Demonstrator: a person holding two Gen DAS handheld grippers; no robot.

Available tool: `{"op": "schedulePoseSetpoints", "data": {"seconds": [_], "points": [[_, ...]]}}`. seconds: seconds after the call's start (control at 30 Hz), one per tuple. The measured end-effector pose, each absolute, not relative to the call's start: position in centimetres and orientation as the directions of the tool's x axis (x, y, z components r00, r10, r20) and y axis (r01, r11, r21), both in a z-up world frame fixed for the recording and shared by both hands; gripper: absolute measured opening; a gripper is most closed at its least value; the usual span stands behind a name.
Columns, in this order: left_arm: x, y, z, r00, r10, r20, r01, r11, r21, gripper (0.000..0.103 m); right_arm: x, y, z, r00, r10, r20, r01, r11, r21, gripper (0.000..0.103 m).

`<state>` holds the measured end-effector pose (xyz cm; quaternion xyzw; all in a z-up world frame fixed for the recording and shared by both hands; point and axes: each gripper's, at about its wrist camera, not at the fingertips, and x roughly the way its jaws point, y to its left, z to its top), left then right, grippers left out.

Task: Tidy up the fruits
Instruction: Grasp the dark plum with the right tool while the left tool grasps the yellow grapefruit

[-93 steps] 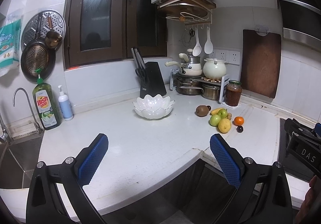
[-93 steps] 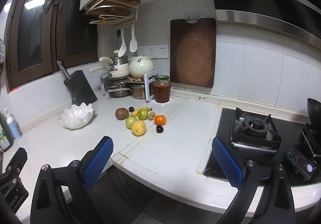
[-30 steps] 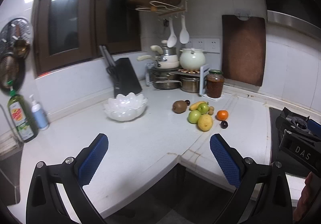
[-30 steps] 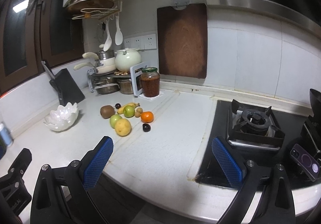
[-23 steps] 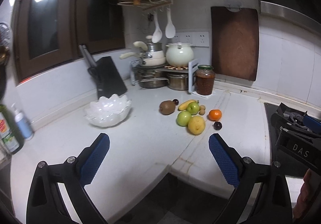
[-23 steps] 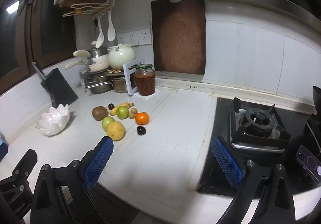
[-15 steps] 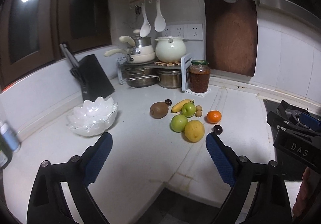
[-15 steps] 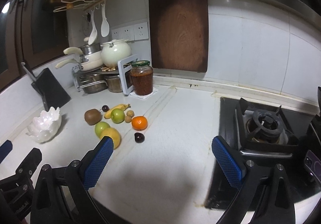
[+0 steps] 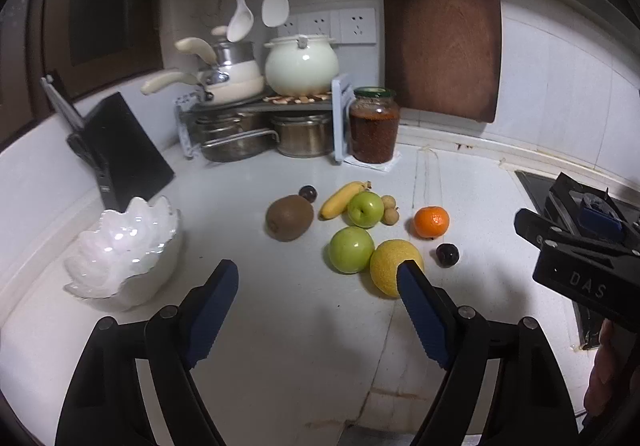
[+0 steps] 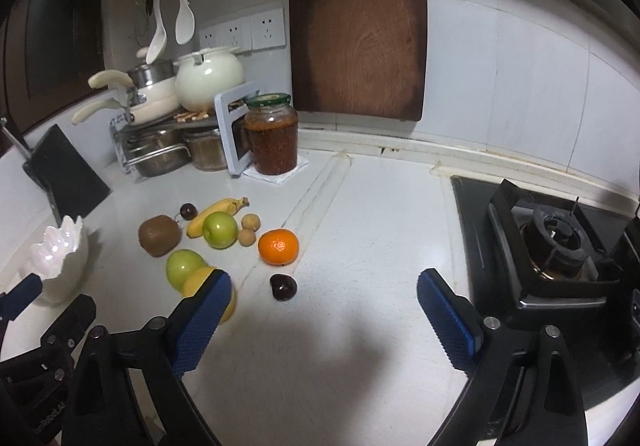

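Ten small fruits lay close together on the white bench (image 9: 280,346). There was a brown kiwi (image 9: 289,217), a banana (image 9: 342,199), two green apples (image 9: 351,249), a yellow pear (image 9: 394,266) and an orange (image 9: 431,221). Two dark plums (image 9: 447,255) and two little brown longans (image 9: 390,208) lay with them. The near apple touched the pear. One plum lay alone near the orange, the other behind the kiwi.

A white shell-shaped bowl (image 9: 124,250) stood well apart from the fruit, off to the left, in front of a black knife block (image 9: 120,162).

The left gripper (image 9: 316,286) hung over the bench just before the fruit. Its jaws had just been closing a bit, but they stood wide with nothing between them. One blue pad (image 9: 420,310) hid part of the pear.

The right gripper (image 10: 320,298) hung near the lone plum. Its jaws had also been closing a little, yet stood wide and held nothing.

Behind the fruit stood a jar (image 10: 272,134) of red-brown stuff, a rack of pots (image 9: 256,126) and a wooden cutting board (image 10: 358,26). A gas stove (image 10: 556,246) sat on the right.
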<state>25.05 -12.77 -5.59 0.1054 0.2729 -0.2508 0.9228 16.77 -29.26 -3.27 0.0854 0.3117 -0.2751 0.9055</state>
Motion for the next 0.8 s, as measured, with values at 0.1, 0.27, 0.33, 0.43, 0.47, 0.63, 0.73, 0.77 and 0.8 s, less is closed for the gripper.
{"op": "schedulePoseSetpoints", "data": {"seconds": [0.1, 0.27, 0.33, 0.43, 0.47, 0.63, 0.73, 0.77, 0.8], "points": [[25.6, -13.6, -6.3, 0.709, -0.418, -0.568, 0.536, 0.843, 0.049, 0.082, 17.9, -29.8, -3.8, 0.656, -0.424, -0.625, 0.531, 0.847, -0.017, 0.093], [25.9, -15.2, -7.3, 0.675, -0.449, -0.585, 0.561, 0.828, 0.011, 0.081, 19.7, -31.0, -4.8, 0.663, -0.360, -0.657, 0.471, 0.882, -0.008, 0.086], [25.8, -15.9, -7.7, 0.673, -0.447, -0.589, 0.562, 0.827, 0.014, 0.081, 20.4, -31.6, -5.3, 0.665, -0.336, -0.667, 0.443, 0.897, -0.010, 0.085], [25.9, -16.9, -8.4, 0.677, -0.431, -0.597, 0.553, 0.833, 0.026, 0.081, 21.5, -32.1, -6.2, 0.666, -0.294, -0.685, 0.386, 0.922, -0.020, 0.081], [25.8, -17.3, -8.7, 0.676, -0.426, -0.601, 0.550, 0.834, 0.028, 0.081, 21.8, -32.3, -6.5, 0.665, -0.278, -0.693, 0.366, 0.930, -0.022, 0.079], [25.8, -18.7, -9.6, 0.688, -0.405, -0.602, 0.535, 0.844, 0.043, 0.078, 23.6, -33.1, -8.3, 0.653, -0.192, -0.732, 0.284, 0.959, 0.002, 0.072], [26.2, -19.1, -10.1, 0.678, -0.395, -0.620, 0.526, 0.850, 0.034, 0.077, 24.4, -33.6, -9.3, 0.641, -0.151, -0.753, 0.243, 0.970, 0.012, 0.068], [26.3, -19.1, -10.3, 0.673, -0.393, -0.627, 0.522, 0.853, 0.026, 0.076, 24.5, -33.7, -9.6, 0.637, -0.144, -0.758, 0.235, 0.972, 0.013, 0.067], [26.4, -19.1, -10.5, 0.668, -0.395, -0.631, 0.520, 0.854, 0.016, 0.075, 24.7, -33.9, -9.9, 0.633, -0.135, -0.762, 0.226, 0.974, 0.015, 0.067]]}}
